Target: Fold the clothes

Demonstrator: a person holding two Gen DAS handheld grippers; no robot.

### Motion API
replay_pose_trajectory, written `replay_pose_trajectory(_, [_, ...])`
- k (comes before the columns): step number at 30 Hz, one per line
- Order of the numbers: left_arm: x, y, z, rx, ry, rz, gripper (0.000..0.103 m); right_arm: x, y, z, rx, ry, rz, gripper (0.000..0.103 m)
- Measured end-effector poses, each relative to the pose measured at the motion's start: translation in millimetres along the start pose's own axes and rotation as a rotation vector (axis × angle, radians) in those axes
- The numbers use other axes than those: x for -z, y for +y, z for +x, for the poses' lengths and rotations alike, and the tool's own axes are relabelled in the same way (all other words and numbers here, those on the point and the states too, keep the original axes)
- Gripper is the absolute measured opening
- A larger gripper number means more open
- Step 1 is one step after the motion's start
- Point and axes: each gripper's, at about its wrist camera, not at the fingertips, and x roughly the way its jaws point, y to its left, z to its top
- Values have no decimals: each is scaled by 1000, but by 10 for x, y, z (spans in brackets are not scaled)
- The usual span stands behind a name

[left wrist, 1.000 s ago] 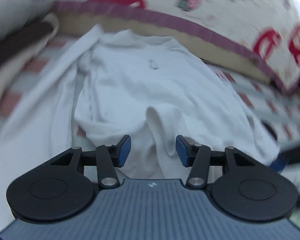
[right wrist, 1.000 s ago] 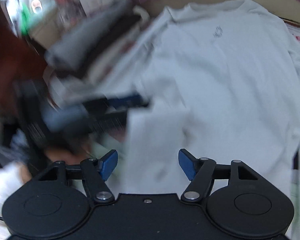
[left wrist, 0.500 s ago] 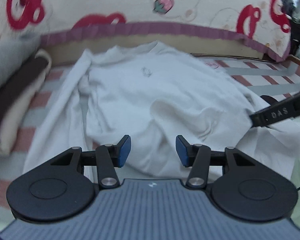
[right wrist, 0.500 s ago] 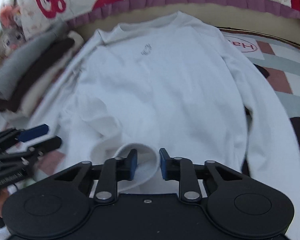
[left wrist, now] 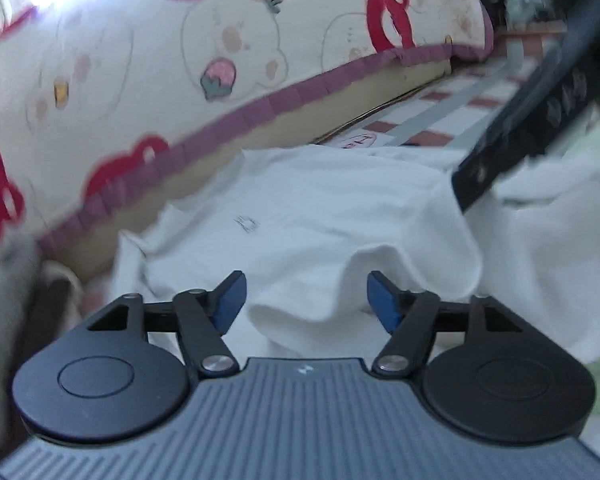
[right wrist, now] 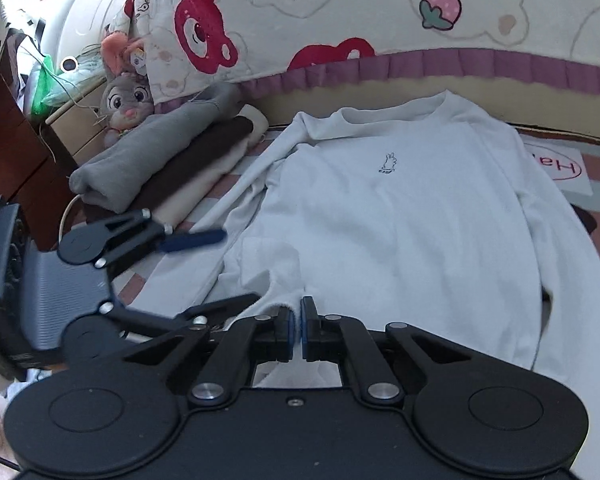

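Observation:
A white long-sleeved shirt with a small rabbit print lies face up on the striped bed; it also shows in the left wrist view. My right gripper is shut on the shirt's bottom hem and holds it raised. My left gripper is open and empty, just above a raised fold of the hem. It also shows at the left of the right wrist view, beside the shirt's left sleeve.
A bear-print quilt runs along the back of the bed. Folded grey, brown and cream clothes lie stacked left of the shirt, with a plush rabbit behind them. A wooden nightstand stands at far left.
My right gripper has closed tight on the hem and pulled it up. My left gripper has swung leftward and opened wider, staying empty.

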Motion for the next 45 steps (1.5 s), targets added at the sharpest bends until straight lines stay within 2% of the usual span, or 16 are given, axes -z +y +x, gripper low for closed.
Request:
replay_pose_trajectory(4, [55,-131,63,57,19,52,67,-85,-30,-59,-2,-20,-2,6])
replay_pose_trajectory(11, [109,-196,208,115,75,-14,68,-120,2,60,22,51,-69,7])
replay_pose_trajectory(12, [119,-196,226,149,91,-23,60,-104,-6,122,33,100,-76,10])
replay_pose_trajectory(13, [130,-197,253,172,113,-28,43,-61,-11,234,67,183,-97,12])
replay_pose_trajectory(15, [182,-220,325,130,161,-13,27,74,22,433,202,289,-188,22])
replay_pose_trajectory(18, [308,-189,341,76,199,-50,26,149,-9,494,284,296,-182,23])
replay_pose_trajectory(22, [390,-89,234,49,240,-157,26,-42,-96,303,240,159,-49,30])
replay_pose_trajectory(25, [418,-41,134,25,226,-156,29,-198,-228,201,136,79,101,50])
replay_pose_trajectory(28, [459,72,95,18,240,-224,29,-245,-378,283,19,76,235,51])
replay_pose_trajectory(31, [544,152,73,1,253,-327,29,-190,-315,506,6,171,186,52])
replay_pose_trajectory(34, [579,199,17,-12,244,-397,29,-92,-133,743,103,275,55,52])
replay_pose_trajectory(36, [561,241,-56,-19,212,-426,29,-38,-121,833,172,289,42,45])
replay_pose_trajectory(37, [542,262,-100,-24,191,-436,30,-33,-124,824,178,265,47,15])
replay_pose_trajectory(38, [518,282,-148,-31,168,-441,30,-35,-128,799,175,232,55,7])
replay_pose_trajectory(41, [378,330,-331,-91,88,-377,41,-131,-23,558,176,56,-20,6])
replay_pose_trajectory(45, [215,439,-604,-153,-15,-259,49,-277,287,326,192,-67,-237,5])
